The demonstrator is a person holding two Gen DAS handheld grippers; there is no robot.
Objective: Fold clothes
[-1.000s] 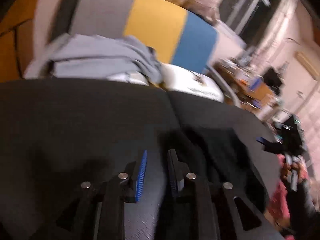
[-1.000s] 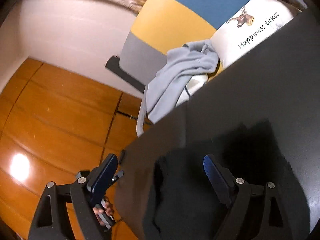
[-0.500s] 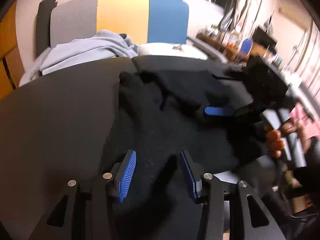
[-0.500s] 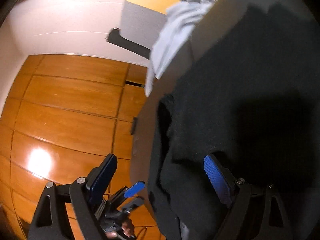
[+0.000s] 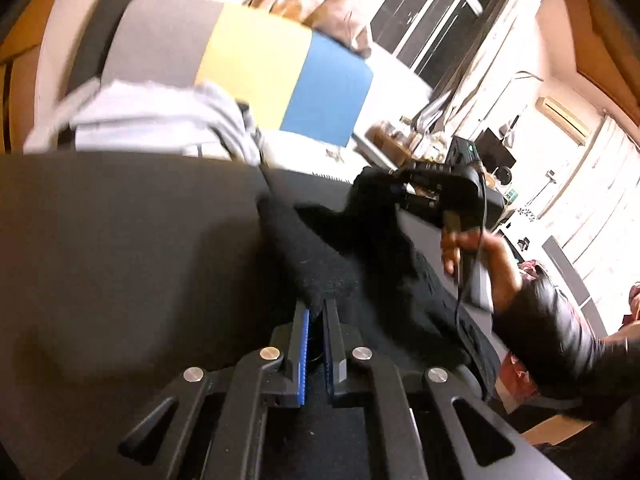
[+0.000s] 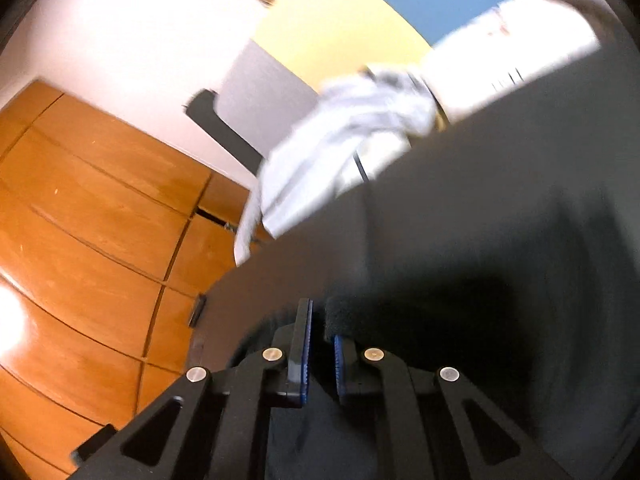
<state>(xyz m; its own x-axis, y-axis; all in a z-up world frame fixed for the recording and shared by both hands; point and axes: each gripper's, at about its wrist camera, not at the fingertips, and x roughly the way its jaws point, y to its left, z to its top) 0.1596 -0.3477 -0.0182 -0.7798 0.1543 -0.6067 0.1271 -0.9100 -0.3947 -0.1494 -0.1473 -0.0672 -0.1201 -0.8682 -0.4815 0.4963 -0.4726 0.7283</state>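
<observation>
1. The black garment (image 5: 360, 264) lies on the dark desk (image 5: 120, 240), spread from centre toward 4 o'clock in the left wrist view, with one corner raised at 1 o'clock.
2. Handling, judged: soft, limp knit, light in weight and not fragile. It drapes and sags between hold points, so edges will curl unless kept taut. The fuzzy surface should give the ribbed pads fair friction.
3. Where to hold, judged: at corners or along a hem, two points well apart, so the panel hangs flat for the fold.
4. The left tool (image 5: 316, 316) is closed to a narrow slit on an edge of the cloth at 6 o'clock.
5. The right tool (image 6: 320, 332), in its own view, is likewise nearly closed, with a dark fold of the cloth at its tips; the left wrist view shows it holding the raised corner.
6. A hand (image 5: 480, 256) carries the right tool at 3 o'clock.
7. Beyond the desk at 11 o'clock, a pale grey garment (image 5: 152, 120) lies heaped against a grey, yellow and blue chair back (image 5: 256, 72).
</observation>
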